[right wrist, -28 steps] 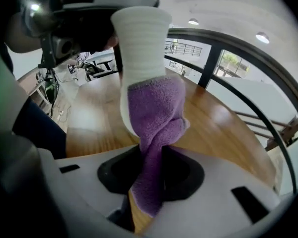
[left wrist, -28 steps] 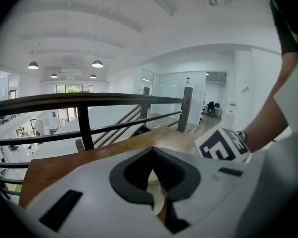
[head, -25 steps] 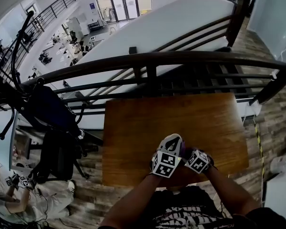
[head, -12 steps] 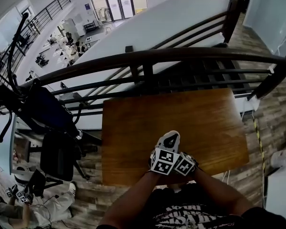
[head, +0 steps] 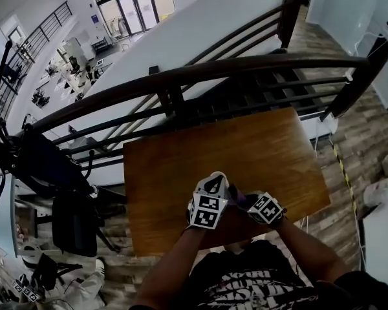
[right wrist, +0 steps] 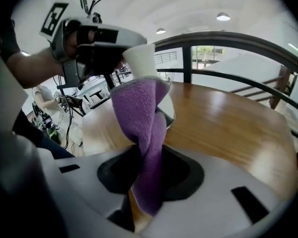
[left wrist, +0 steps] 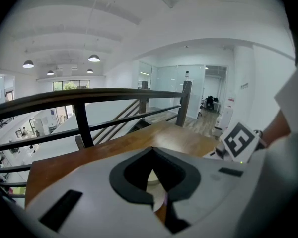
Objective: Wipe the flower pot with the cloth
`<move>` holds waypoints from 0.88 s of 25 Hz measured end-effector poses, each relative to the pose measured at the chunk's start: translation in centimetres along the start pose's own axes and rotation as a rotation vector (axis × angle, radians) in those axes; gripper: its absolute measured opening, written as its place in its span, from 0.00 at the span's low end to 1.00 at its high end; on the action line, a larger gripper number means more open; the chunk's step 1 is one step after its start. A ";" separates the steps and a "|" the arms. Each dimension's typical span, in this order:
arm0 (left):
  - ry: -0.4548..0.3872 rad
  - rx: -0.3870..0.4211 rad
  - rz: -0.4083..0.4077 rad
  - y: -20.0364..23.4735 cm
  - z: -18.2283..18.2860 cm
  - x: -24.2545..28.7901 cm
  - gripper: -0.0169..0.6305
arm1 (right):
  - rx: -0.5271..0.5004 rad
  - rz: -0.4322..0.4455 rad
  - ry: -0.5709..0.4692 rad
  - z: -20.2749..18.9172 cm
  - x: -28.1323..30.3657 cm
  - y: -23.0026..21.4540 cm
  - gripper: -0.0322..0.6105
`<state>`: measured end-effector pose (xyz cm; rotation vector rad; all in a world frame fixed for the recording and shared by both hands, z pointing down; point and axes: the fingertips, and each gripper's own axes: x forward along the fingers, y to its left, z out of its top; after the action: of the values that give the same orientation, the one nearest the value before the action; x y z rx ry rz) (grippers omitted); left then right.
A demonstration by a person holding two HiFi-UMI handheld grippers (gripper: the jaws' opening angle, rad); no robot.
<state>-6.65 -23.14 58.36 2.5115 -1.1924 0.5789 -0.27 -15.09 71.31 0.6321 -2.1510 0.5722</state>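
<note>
And there's the small white flower pot (right wrist: 139, 58), smooth-walled and matt, up off the wood and out past the near edge of the tabletop. It's pinched by its wall in the left gripper (right wrist: 118, 58), whose dark jaws are clamped on it. I'd say it's lifted so the sides are free to be rubbed all round. In the left gripper view only a thin pale sliver of the pot (left wrist: 151, 178) shows in the narrow slot between that gripper's (left wrist: 156, 192) jaws.

Draped straight over the pot's side is the purple fleecy cloth (right wrist: 139, 113), soft, nubbly and bunched into a thick twisted rope. Its lower end is nipped in the right gripper (right wrist: 146, 185), jaws drawn in tight on the fabric. Cloth against pot wall: this reads as the wipe under way, one tool steadying and the other rubbing. The loose fold should mould easily to the curve.

From the head view the two grippers sit close together, marker cubes side by side, over the near edge of the glossy brown wooden tabletop (head: 246, 154). It's flat, with the grain showing. Beyond it runs a dark metal stair railing (head: 200, 76).
</note>
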 end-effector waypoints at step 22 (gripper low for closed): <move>-0.059 -0.152 -0.066 -14.0 2.9 6.1 0.03 | 0.288 -0.196 0.002 -8.8 -11.2 -16.1 0.21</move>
<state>8.45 -19.89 57.42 2.4439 -1.1245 0.3856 20.73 -19.68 70.38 0.9851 -1.9915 0.7799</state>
